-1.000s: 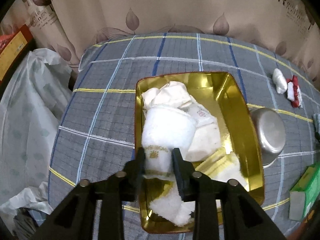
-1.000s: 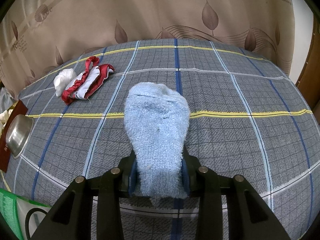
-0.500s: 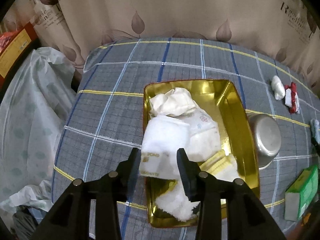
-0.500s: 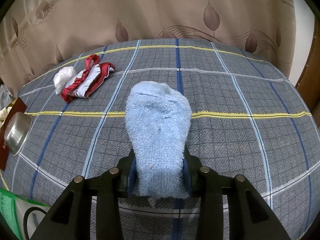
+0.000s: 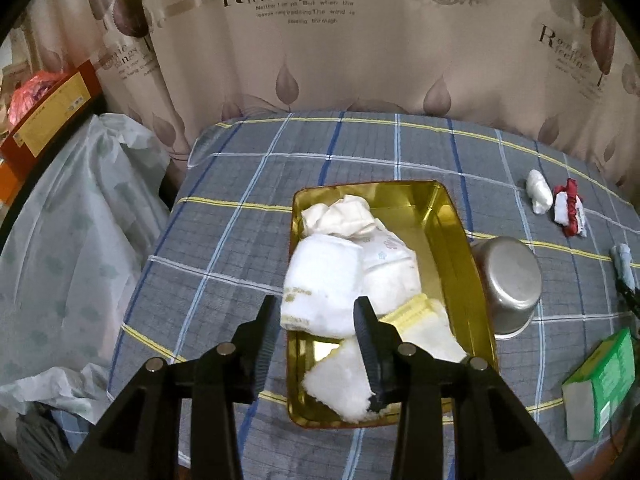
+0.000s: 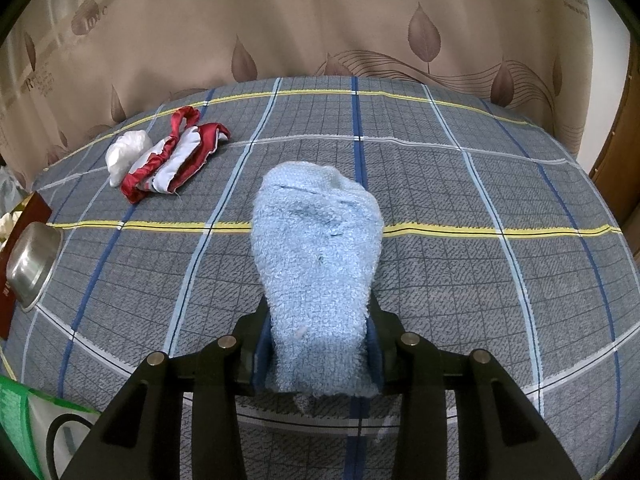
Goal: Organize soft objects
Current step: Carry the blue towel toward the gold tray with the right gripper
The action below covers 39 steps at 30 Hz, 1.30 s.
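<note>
A gold tray (image 5: 456, 248) on the plaid tablecloth holds several white and cream soft cloths. A rolled white towel (image 5: 320, 284) with gold lettering lies on its left side. My left gripper (image 5: 318, 316) is open above the tray's near left edge, its fingers either side of that towel and apart from it. My right gripper (image 6: 318, 312) is shut on a light blue fluffy sock (image 6: 318, 240), held above the cloth. A red and white cloth (image 6: 172, 160) and a white bundle (image 6: 126, 152) lie at the far left in the right wrist view.
A steel bowl (image 5: 508, 280) sits upside down just right of the tray; it also shows in the right wrist view (image 6: 32, 264). A green box (image 5: 600, 384) stands at the near right. A plastic-covered heap (image 5: 60, 260) lies left of the table. A curtain hangs behind.
My left gripper has opened, let go of the white towel, and pulled back and up from the tray. My right gripper still holds the blue sock, almost unmoved.
</note>
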Motion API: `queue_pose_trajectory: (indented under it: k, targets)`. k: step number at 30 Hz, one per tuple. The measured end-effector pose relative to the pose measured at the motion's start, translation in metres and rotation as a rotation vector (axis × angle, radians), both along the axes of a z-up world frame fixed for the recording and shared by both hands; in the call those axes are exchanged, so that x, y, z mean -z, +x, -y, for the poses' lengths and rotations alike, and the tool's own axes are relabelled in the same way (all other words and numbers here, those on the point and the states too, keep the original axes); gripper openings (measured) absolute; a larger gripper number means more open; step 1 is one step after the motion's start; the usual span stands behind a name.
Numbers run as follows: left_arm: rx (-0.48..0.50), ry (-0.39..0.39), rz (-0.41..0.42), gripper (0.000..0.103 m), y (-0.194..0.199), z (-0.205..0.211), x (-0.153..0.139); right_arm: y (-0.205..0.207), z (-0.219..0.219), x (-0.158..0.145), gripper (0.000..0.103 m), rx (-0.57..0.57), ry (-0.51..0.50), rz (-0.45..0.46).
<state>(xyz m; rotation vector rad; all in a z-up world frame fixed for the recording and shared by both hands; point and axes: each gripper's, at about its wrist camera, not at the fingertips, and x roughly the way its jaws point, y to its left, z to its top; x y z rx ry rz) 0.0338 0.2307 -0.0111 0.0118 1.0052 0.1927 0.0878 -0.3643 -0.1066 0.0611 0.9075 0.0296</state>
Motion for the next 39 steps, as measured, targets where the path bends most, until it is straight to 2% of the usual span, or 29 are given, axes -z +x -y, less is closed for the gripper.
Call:
queue_pose_trajectory:
  k: [4, 9, 11, 18, 23, 30, 39]
  targets:
    - [-0.010, -0.008, 0.045, 0.039, -0.009, 0.004, 0.004, 0.004, -0.002, 0.000, 0.037, 0.002, -0.006, -0.028]
    - [-0.028, -0.038, 0.044, 0.039, -0.013, 0.004, 0.013, 0.011, -0.004, -0.002, 0.037, 0.025, -0.027, -0.093]
    - [-0.041, -0.022, 0.064, 0.039, -0.016, 0.004, 0.014, 0.014, -0.004, -0.003, 0.037, 0.030, -0.034, -0.114]
    - [-0.067, 0.015, 0.099, 0.039, -0.025, -0.002, 0.015, 0.019, -0.002, -0.007, 0.026, 0.096, -0.051, -0.181]
    - [-0.073, 0.015, 0.104, 0.039, -0.030, -0.007, 0.017, 0.012, -0.008, -0.018, 0.024, 0.111, -0.091, -0.202]
    - [-0.078, -0.032, 0.094, 0.039, -0.031, -0.012, 0.020, -0.004, -0.047, -0.048, 0.024, 0.032, -0.115, -0.184]
    - [-0.093, -0.030, 0.081, 0.039, -0.031, -0.013, 0.023, -0.010, -0.128, -0.104, 0.024, -0.139, -0.100, -0.086]
